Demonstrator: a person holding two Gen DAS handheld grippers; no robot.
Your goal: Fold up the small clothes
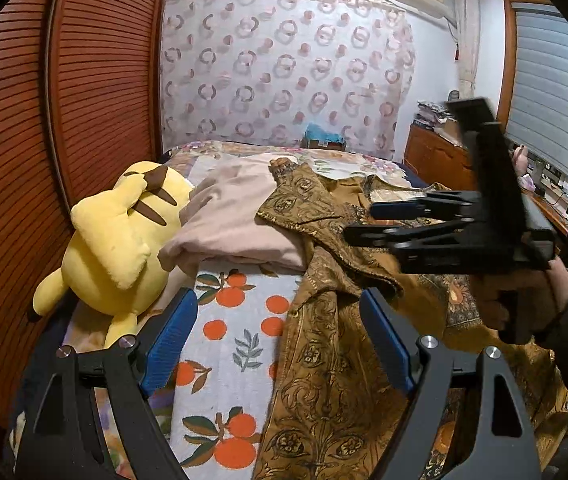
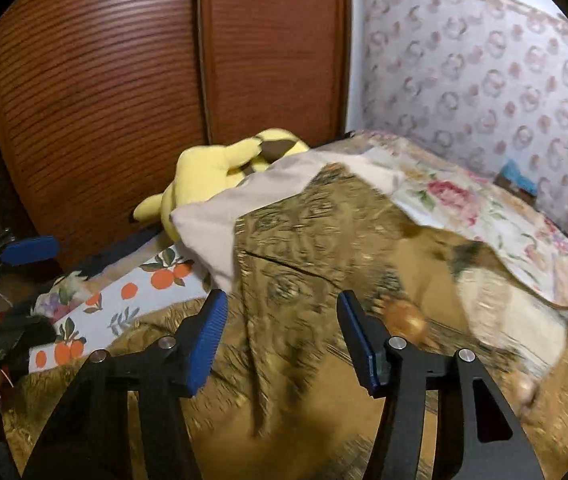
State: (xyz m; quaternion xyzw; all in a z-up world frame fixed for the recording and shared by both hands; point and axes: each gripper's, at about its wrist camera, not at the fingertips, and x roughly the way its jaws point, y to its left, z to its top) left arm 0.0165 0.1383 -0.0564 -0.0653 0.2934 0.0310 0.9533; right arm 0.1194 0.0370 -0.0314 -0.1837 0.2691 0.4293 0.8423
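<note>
Brown-gold patterned cotton garment [image 1: 324, 360] lies rumpled across the bed's [image 1: 227, 344] near edge, under the left gripper [image 1: 279, 336] and right gripper [image 2: 281, 340], both parted, gripping nothing.

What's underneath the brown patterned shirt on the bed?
The brown patterned shirt lies over the orange-print sheet, its sleeve overlapping the folded pink cloth. Whatever is beneath its middle is covered.

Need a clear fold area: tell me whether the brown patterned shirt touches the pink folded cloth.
Touching. In the left wrist view, the brown patterned shirt has its sleeve draped over the pink folded cloth.
</note>
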